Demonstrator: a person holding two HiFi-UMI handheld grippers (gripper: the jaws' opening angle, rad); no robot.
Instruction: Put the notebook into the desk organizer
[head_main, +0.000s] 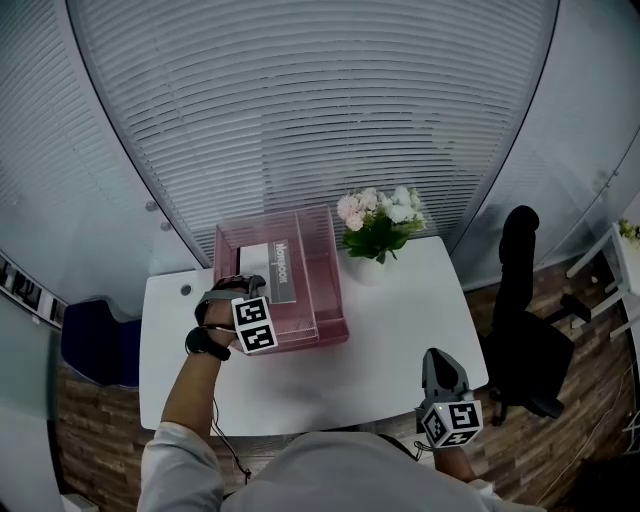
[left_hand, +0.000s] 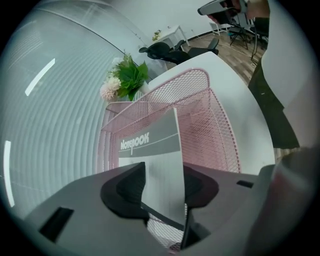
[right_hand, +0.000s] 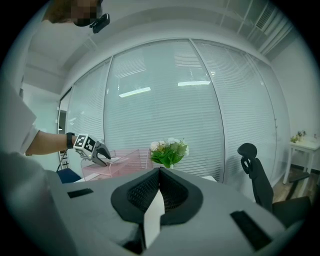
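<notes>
**Notebook inside the pink organizer, left jaws apart around it**

Notebook (left_hand: 155, 160) shows in the gap between the jaws of the left hand-held gripper (left_hand: 164, 172). The jaws stand apart and do not clamp it. The gripper points steeply down over the near left end of the organizer (head_main: 330, 300), with the person's forearm reaching in from below in the head view. The notebook (head_main: 272, 268) sits within the pink mesh walls – its grey band with the printed word faces up, and its white part is nearer the gripper. Whether it lies flat or leans on the mesh cannot be told.

The right hand-held gripper (right_hand: 160, 172) has its jaws closed together with nothing between them. It is held roughly level at the near right edge of the desk (head_main: 400, 320), well apart from the organizer. A bunch of flowers (head_main: 380, 222) stands just beside the organizer's far right corner. A black office chair (head_main: 525, 330) stands off the desk's right side – behind everything runs a wall of slatted blinds (head_main: 320, 100).
</notes>
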